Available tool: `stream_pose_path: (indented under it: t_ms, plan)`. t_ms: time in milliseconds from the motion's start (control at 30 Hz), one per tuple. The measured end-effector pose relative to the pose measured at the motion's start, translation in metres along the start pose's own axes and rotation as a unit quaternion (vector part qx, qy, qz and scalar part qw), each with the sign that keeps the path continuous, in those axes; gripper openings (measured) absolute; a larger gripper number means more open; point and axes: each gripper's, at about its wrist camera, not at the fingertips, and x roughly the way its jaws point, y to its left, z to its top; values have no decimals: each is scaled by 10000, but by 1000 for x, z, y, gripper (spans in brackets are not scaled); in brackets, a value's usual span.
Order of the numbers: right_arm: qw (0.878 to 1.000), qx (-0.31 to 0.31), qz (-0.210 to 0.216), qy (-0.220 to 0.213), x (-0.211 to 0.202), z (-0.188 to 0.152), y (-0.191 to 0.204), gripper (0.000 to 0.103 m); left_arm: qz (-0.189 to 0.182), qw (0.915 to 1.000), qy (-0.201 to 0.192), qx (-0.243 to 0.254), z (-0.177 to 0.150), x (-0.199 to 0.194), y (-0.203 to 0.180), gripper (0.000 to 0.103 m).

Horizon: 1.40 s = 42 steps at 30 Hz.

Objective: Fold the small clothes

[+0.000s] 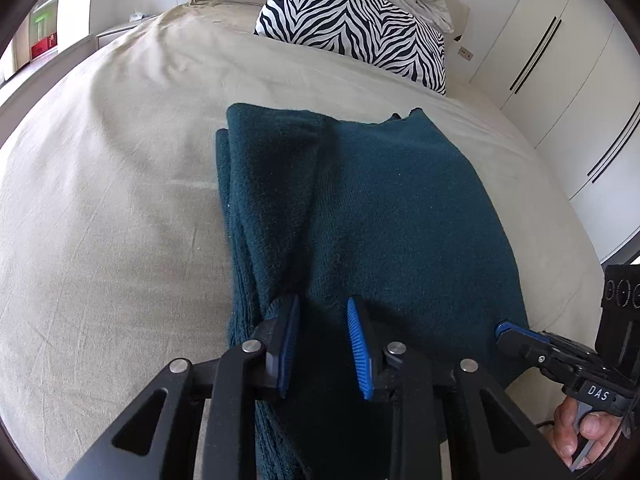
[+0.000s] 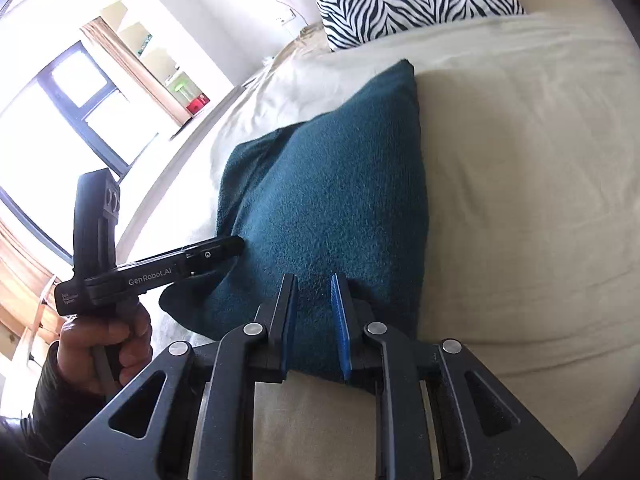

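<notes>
— Bedroom, was it? What lay under the cloth?

— Beige bedsheet [image 1: 120, 184] over a wide bed, with a zebra-striped pillow [image 1: 356, 28] at the head and white cupboard doors [image 1: 560, 60] beyond it. A window [image 2: 76, 92] stood off past the far edge of the bed.

— And the garment?

— One dark teal knitted garment [image 1: 360, 208], folded into a long stack, lay flat on the sheet, its far end pointing at the zebra pillow and well short of it. A narrower folded layer ran along one long side.

— How did the left gripper [image 1: 322, 344] stand?

— Over the near end of the garment, jaws somewhat apart, blue pads [image 1: 360, 356] either side of the knit. Whether they actually pinched it, I could not tell.

— The right gripper [image 2: 314, 320]?

— At the garment's near corner, jaws narrowly apart with teal fabric between them; a true grip could not be made out. A hand [image 2: 104, 344] in a dark sleeve held the left tool's handle.
</notes>
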Motion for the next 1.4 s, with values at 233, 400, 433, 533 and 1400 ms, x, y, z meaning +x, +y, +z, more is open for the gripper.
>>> stream_pose_path:
  t_ms: [233, 400, 433, 533, 1400]
  plan:
    - [9982, 379, 462, -60, -22, -11, -11, 17, -79, 9999, 135, -35, -3, -2, 10, 19]
    - [9945, 633, 749, -357, -29, 36, -5, 17, -113, 9997, 191, -75, -1, -4, 11, 19]
    - [9934, 670, 864, -343, -23, 50, -2, 17, -111, 9997, 205, -77, 1, -2, 10, 19]
    - [9921, 784, 946, -269, 9, 84, 0, 17, -131, 9996, 246, -74, 3, 0, 10, 19]
    - [9919, 1092, 558, 328, 121, 166, 26, 7, -469, 9973, 465, -319, 10, 4, 25, 16]
